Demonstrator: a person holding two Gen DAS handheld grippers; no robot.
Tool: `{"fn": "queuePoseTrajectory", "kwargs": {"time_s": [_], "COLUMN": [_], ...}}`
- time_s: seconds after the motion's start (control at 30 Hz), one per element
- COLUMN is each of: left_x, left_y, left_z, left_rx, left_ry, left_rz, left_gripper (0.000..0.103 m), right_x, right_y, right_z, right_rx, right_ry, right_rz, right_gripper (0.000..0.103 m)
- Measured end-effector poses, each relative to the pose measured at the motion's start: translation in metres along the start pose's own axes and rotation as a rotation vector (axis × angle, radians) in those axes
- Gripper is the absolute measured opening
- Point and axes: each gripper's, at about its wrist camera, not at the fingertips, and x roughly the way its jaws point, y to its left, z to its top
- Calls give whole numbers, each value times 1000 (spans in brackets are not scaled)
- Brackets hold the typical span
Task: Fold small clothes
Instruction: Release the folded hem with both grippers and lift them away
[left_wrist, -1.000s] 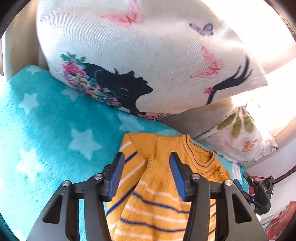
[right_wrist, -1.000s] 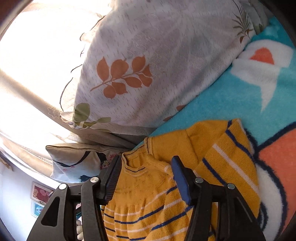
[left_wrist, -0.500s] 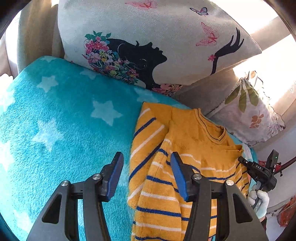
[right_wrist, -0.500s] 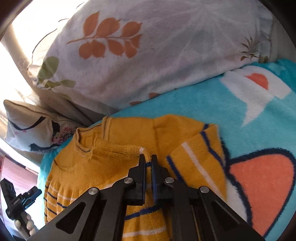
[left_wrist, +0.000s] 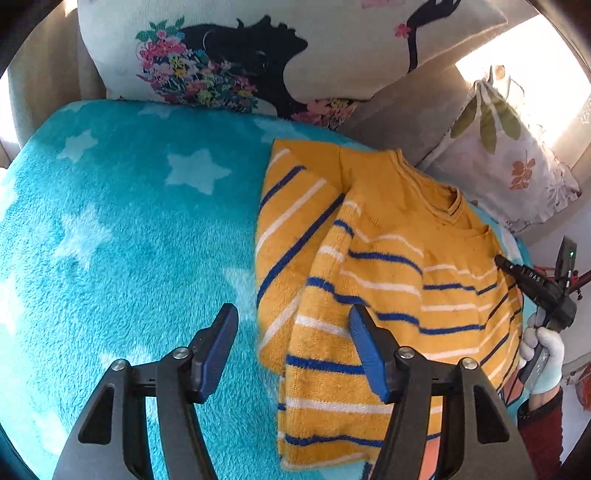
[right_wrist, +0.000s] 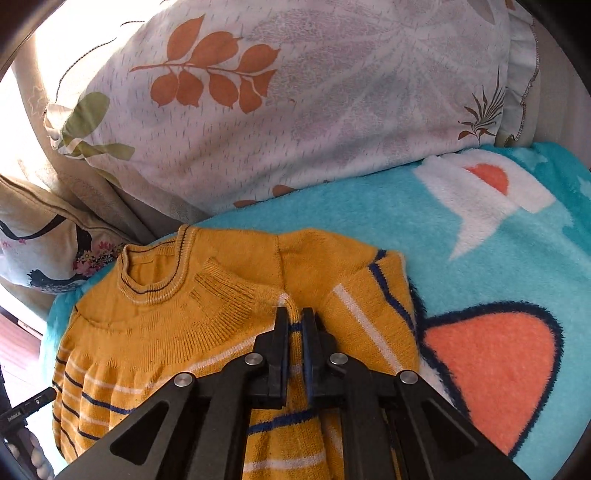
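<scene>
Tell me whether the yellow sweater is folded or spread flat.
Partly folded: the yellow sweater lies on the blue blanket with one striped sleeve turned in across its front, body still unfolded.

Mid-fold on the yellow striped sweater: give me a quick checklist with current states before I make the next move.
1. Right claw shut on a pinch of the sweater near its shoulder: ok.
2. Left claw gripping fabric: not ok; its jaws are opening, with the sweater's folded sleeve edge under the gap, not pinched.
3. Sweater lying on the blue blanket: ok.
4. Both sleeves folded in: ok for the sleeve on the left claw's side; the other cannot tell.
5. Pillows clear of the sweater: ok; they sit behind its collar.
6. Bottom hem flat: cannot tell, partly hidden by the claws.
</scene>
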Motion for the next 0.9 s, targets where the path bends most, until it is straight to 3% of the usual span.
{"fn": "queuePoseTrajectory", "kwargs": {"time_s": [0.03, 0.07, 0.1, 0.2, 0.33, 0.43, 0.47, 0.53, 0.6, 0.8, 0.9], "left_x": [5, 8, 9, 2, 2, 1, -5, -23, -38, -64, -56], "left_y": [-1, -2, -2, -2, -9, 2, 8, 19, 28, 37, 31], "left_z": [-1, -2, 0, 10, 26, 29, 27, 19, 9, -29, -47], "left_rx": [13, 26, 21, -28, 1, -48, -69, -91, -103, -121, -102], "left_ry": [11, 13, 18, -40, -117, -105, -109, -128, -139, -136, -105], "left_rz": [2, -4, -23, -1, 104, 87, 58, 2, -26, -112, -127], "left_gripper": [58, 33, 23, 15, 15, 15, 15, 16, 30, 60, 62], "right_x": [-1, -2, -4, -10, -8, -3, -6, -18, -32, -76, -81], "right_y": [2, 4, 6, 9, 10, 17, 17, 11, 8, 17, 43], "right_z": [-1, -1, 0, 6, 13, 10, 7, 3, 1, -6, -14], "right_rx": [-7, -16, -21, 12, 38, 25, 38, 69, 74, 60, 20], "right_ry": [-1, -2, -7, -36, -31, -15, -20, -29, -55, -127, -99], "right_rz": [-4, -8, -9, 9, -18, -33, -31, 8, 10, 25, 100], "right_gripper": [7, 7, 7, 7, 7, 10, 16, 25, 31, 33, 34]}}
